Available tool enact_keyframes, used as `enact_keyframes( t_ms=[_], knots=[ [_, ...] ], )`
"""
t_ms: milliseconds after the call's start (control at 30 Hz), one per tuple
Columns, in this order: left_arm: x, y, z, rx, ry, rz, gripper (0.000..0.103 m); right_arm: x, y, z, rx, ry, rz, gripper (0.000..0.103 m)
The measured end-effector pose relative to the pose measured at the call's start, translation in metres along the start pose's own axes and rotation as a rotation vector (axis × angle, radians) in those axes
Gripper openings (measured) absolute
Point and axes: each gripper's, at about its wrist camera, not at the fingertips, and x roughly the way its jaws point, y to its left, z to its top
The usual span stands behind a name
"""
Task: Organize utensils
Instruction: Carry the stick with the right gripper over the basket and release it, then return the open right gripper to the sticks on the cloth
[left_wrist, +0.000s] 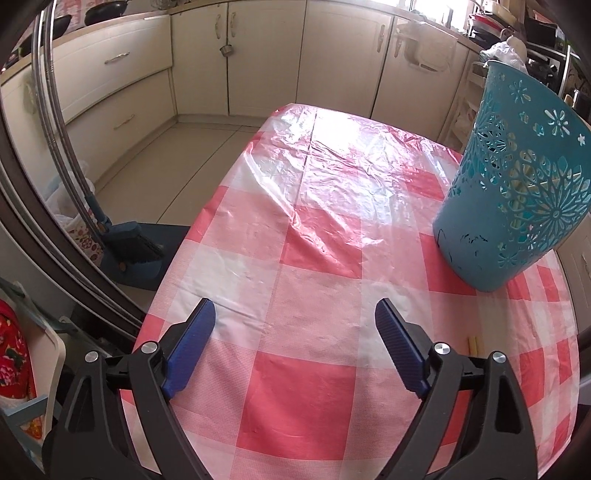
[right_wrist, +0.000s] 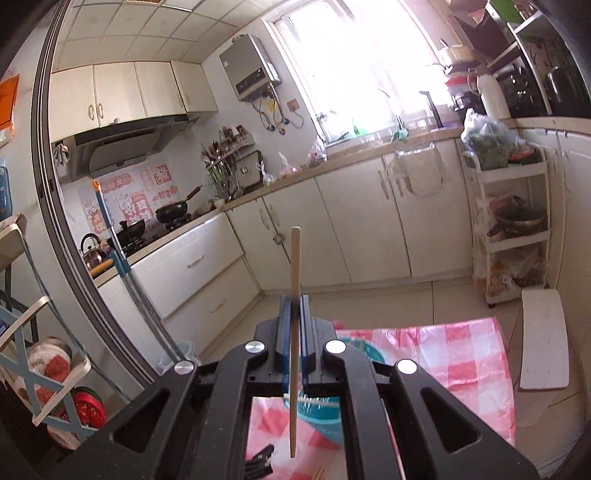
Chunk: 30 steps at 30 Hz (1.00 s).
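- The left gripper (left_wrist: 295, 319) hangs over the near part of the counter (left_wrist: 317, 387), which wears a pink-and-white checked plastic cloth; its blue-padded jaws stand spread wide with nothing between them.
- A teal basket (left_wrist: 513, 206) with cut-out flower patterns stands on the right side of the counter, well apart from the left gripper; pale sticks show faintly through its openwork wall.
- Just beside the left gripper's right finger, the pale ends of a pair of chopsticks (left_wrist: 473, 344) lie on the cloth, mostly hidden behind the gripper's frame.
- The right gripper (right_wrist: 294, 302) is raised above the counter and faces the kitchen cabinets; its jaws are pressed together on a single wooden chopstick (right_wrist: 294, 258).
- That chopstick stands nearly upright in the right wrist view, its upper end rising above the fingertips and its lower end reaching down past the gripper's frame.
- Below the right gripper, the teal basket's rim shows through the frame, with the checked cloth around it.
- A broom (left_wrist: 131, 236) leans by the sliding door frame at the left of the counter.
- A white trolley (right_wrist: 511, 221) stacked with bags stands against the cabinets on the right.
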Motion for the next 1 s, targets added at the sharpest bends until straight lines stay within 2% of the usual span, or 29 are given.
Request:
enact_keyframes(
  t_ms=[100,233,367,567,633,700,800,867,1000],
  knots=[
    [0.0,-0.001,0.0,0.003,0.001,0.003,0.085,0.016,0.005,0.011,-0.028,-0.062,-0.056,0.005],
    [0.001,-0.003,0.0,0.013,0.003,0.008,0.085,0.046,0.003,-0.002,-0.064,-0.087,-0.161,0.005],
    [0.0,-0.005,0.0,0.02,0.001,0.009,0.085,0.075,-0.006,-0.034,-0.093,-0.028,-0.24,0.005],
    [-0.002,-0.008,-0.001,0.031,-0.007,0.01,0.085,0.085,-0.018,-0.066,-0.072,0.077,-0.263,0.006],
    [-0.003,-0.009,-0.001,0.035,-0.008,0.01,0.085,0.079,-0.017,-0.07,-0.083,0.087,-0.265,0.011],
    [-0.003,-0.009,-0.001,0.035,-0.008,0.01,0.085,0.066,-0.015,-0.073,-0.095,0.078,-0.275,0.03],
    [-0.003,-0.01,-0.002,0.032,-0.006,0.01,0.085,0.043,-0.008,-0.082,-0.093,0.065,-0.27,0.033],
    [-0.004,-0.009,-0.002,0.031,-0.006,0.011,0.085,0.03,-0.003,-0.1,-0.085,0.096,-0.25,0.033],
    [-0.003,-0.01,-0.001,0.039,-0.004,0.013,0.085,0.023,0.01,-0.172,-0.118,0.298,-0.224,0.033]
  ],
)
